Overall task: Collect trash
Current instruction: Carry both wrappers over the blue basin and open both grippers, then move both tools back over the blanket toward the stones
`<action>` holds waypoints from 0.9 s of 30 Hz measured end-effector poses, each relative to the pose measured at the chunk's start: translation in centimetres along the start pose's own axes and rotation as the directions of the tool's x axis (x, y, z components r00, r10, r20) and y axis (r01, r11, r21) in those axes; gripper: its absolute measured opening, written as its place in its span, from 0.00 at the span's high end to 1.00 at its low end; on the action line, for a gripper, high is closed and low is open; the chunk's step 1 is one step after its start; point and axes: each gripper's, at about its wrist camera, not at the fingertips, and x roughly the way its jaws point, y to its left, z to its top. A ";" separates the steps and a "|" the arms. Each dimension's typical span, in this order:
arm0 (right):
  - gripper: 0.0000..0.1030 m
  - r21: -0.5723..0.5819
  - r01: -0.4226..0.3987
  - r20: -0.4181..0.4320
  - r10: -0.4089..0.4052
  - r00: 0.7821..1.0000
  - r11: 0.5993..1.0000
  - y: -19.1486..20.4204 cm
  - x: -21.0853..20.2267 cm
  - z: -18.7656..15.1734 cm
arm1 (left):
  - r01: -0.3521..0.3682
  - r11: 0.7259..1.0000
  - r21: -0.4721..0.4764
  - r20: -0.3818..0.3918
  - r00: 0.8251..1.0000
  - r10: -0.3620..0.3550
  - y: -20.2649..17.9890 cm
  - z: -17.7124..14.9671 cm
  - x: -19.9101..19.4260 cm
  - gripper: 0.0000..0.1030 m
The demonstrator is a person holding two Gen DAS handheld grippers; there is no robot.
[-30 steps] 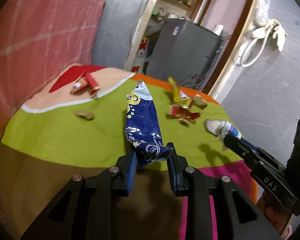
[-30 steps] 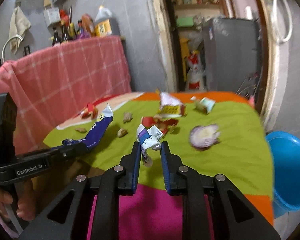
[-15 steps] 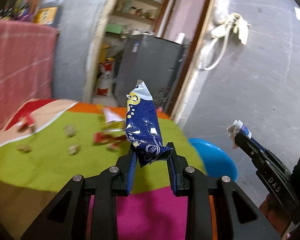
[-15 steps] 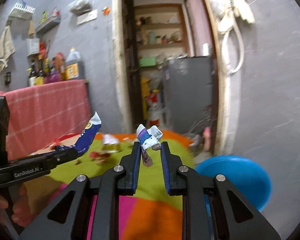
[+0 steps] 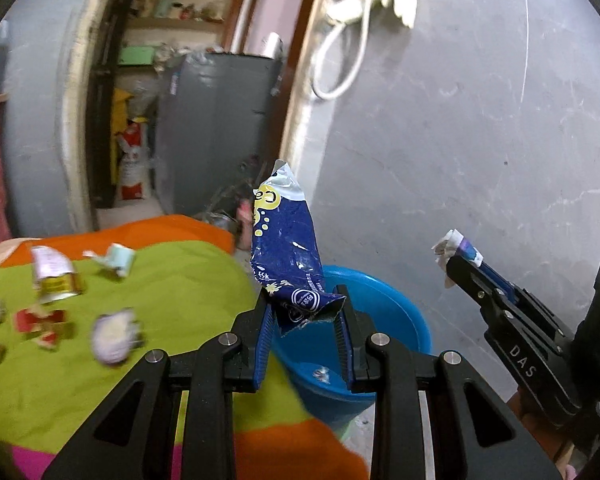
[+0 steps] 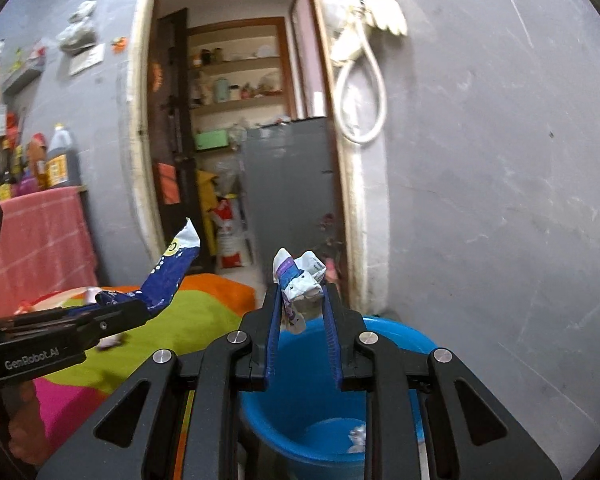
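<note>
holding both pieces over or near the blue bucket [image 6: 396, 344] now, so the drop turns on which gripper actually sits above the opening.

your right gripper [image 6: 300, 312] is pinching the crumpled white-purple wrapper [image 6: 300, 280], and in the right wrist view the bucket mouth lies directly below and just ahead of its fingers. that one looks ready to release; i judge it the nearer hand.

your left gripper [image 5: 303, 316] is clamped on the lower end of the blue snack bag [image 5: 286, 256]. bag's long axis runs up and slightly left from the fingers, torn silver top highest. the bucket [image 5: 388, 312] sits below and a bit right of this gripper, with the edge of the bed [image 5: 172, 280] under its left finger. i'd shift the left gripper right before opening, or the bag may land on the bed edge.

some scrap already lies in the bucket bottom [image 6: 358, 438]. more litter [image 5: 56, 272] is on the green cover, well apart from both grippers, so the task looks partway done.

bag is light and long, so it may flutter on release.
</note>
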 end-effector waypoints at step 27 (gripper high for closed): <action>0.69 0.118 0.066 -0.159 -0.046 0.986 0.991 -5.2 4.7 -2.8 | 0.033 0.997 -0.071 -0.211 0.976 -0.047 0.1 -0.5 8.1 0.73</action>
